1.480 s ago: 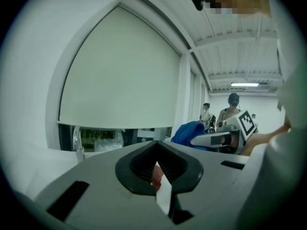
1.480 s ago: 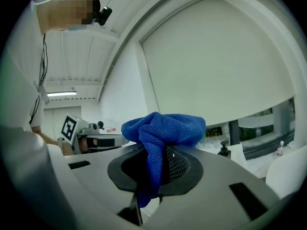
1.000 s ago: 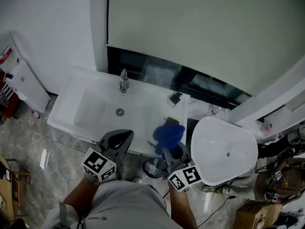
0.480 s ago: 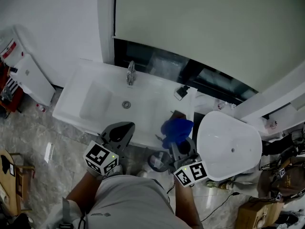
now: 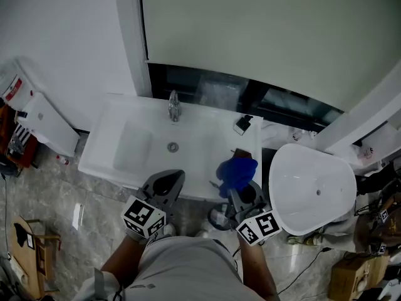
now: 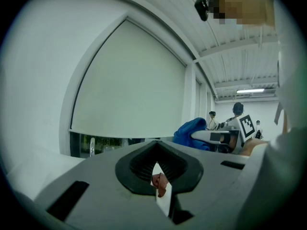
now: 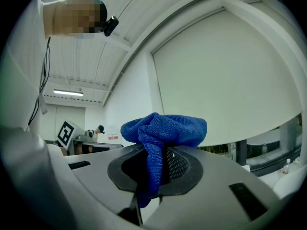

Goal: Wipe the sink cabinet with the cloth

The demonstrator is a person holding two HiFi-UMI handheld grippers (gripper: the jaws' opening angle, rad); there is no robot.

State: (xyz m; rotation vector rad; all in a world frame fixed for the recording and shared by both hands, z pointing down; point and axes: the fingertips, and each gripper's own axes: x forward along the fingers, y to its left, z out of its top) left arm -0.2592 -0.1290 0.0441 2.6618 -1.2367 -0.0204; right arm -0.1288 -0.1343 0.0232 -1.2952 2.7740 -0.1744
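Observation:
A white sink cabinet (image 5: 131, 137) with a basin, drain and chrome tap (image 5: 175, 107) stands against the wall in the head view. My right gripper (image 5: 241, 190) is shut on a bunched blue cloth (image 5: 235, 173), held over the counter's front right corner; in the right gripper view the blue cloth (image 7: 160, 133) is pinched between the jaws and billows above them. My left gripper (image 5: 164, 187) is shut and empty, at the counter's front edge left of the cloth. From the left gripper view its jaws are closed, with the blue cloth (image 6: 191, 131) off to the right.
A white toilet (image 5: 316, 190) stands right of the cabinet. A small dark object (image 5: 243, 124) lies on the counter's back right corner. A white unit (image 5: 44, 125) stands at the left wall. A dark window strip (image 5: 250, 96) runs behind the sink. Clutter and cables lie at the far right.
The head view has shifted, so the sink sits slightly further right and lower in frame. Both grippers keep their places relative to the counter; the cloth stays held.

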